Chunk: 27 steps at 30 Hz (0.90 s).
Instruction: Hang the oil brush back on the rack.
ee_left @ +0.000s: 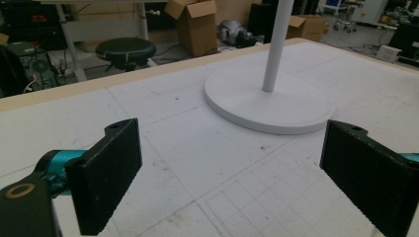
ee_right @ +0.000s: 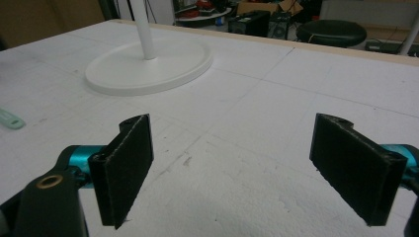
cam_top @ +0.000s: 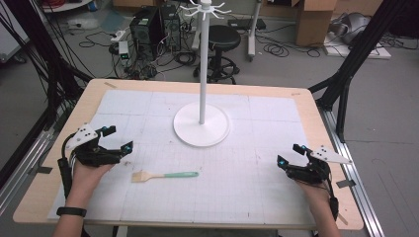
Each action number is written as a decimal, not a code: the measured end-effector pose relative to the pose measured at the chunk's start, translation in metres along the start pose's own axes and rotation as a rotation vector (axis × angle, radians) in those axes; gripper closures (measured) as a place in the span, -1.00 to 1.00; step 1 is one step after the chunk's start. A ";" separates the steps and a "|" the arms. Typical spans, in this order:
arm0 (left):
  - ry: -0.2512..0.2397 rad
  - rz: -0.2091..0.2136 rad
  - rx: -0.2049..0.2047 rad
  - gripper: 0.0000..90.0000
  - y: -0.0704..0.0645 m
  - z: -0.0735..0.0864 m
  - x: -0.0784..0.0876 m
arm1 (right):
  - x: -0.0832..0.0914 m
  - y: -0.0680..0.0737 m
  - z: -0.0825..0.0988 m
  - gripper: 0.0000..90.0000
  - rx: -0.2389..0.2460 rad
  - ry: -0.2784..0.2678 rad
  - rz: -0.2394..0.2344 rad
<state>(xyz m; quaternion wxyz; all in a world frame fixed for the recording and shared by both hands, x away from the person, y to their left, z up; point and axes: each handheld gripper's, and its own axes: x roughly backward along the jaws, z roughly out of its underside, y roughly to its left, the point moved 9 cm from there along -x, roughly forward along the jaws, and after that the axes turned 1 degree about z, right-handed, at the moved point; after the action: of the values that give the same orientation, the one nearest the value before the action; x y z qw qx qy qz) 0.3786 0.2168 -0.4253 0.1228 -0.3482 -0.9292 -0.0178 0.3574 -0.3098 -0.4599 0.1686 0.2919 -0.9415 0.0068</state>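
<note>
A pastry brush (cam_top: 163,176) with a teal handle and pale bristles lies flat on the white mat, bristles to the left. My left gripper (cam_top: 119,138) rests at the table's left, just up and left of the bristles, open with nothing between its jaws. My right gripper (cam_top: 289,154) sits near the right edge, also open and empty. A white stand has a round base (cam_top: 201,124) and a tall pole (cam_top: 203,64) with hooks on top. The left gripper (ee_left: 232,168) faces the base (ee_left: 269,101). The right gripper (ee_right: 232,168) faces the base (ee_right: 148,69), with the brush handle's tip (ee_right: 11,119) at far left.
A gridded white mat (cam_top: 257,197) covers the wooden table (cam_top: 306,106). Beyond the far edge stand a black stool (cam_top: 225,37), computer towers (cam_top: 153,24), a cardboard box (cam_top: 314,22) and loose cables on the floor. Black frame legs flank both sides.
</note>
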 end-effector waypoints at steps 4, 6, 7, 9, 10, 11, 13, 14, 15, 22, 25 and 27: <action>0.016 0.041 0.000 -0.79 -0.006 -0.001 -0.002 | 0.000 0.000 0.001 -0.64 0.000 0.004 0.000; 0.026 0.061 -0.008 -0.79 -0.010 -0.001 -0.004 | -0.001 0.000 0.002 -0.64 0.000 0.007 -0.003; 0.031 0.078 -0.010 -0.78 -0.012 0.000 -0.005 | -0.001 0.000 0.002 -0.64 -0.002 0.009 -0.005; 0.046 0.095 -0.025 -0.79 -0.016 0.000 -0.008 | -0.001 0.000 0.002 -0.64 0.001 0.008 -0.010; 0.054 0.102 -0.030 -0.79 -0.018 0.001 -0.009 | -0.001 0.001 0.001 -0.64 0.000 0.007 -0.010; 0.066 0.120 -0.042 -0.79 -0.022 0.001 -0.011 | -0.001 0.001 0.001 -0.64 0.000 0.006 -0.010; 0.079 0.142 -0.053 -0.79 -0.026 0.002 -0.014 | -0.001 0.001 0.001 -0.64 0.002 0.007 -0.011; 0.086 0.156 -0.060 -0.79 -0.029 0.003 -0.015 | -0.001 0.001 0.001 -0.64 0.002 0.008 -0.012; 0.092 0.167 -0.065 -0.79 -0.032 0.003 -0.017 | 0.000 0.001 0.001 -0.64 0.001 0.007 -0.012; 0.152 0.238 -0.108 -0.79 -0.050 0.012 -0.028 | 0.000 -0.001 0.003 -0.64 0.003 0.011 -0.006; 0.175 0.259 -0.121 -0.79 -0.055 0.017 -0.031 | 0.000 0.000 0.002 -0.64 0.000 0.009 -0.008; 0.185 0.274 -0.130 -0.79 -0.058 0.019 -0.033 | 0.000 -0.001 0.003 -0.64 0.004 0.011 -0.006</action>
<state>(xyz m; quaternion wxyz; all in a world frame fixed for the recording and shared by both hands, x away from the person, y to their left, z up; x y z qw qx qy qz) 0.3605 0.1539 -0.4482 0.1862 -0.4758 -0.8546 -0.0930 0.3567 -0.3107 -0.4624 0.1732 0.2952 -0.9396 0.0097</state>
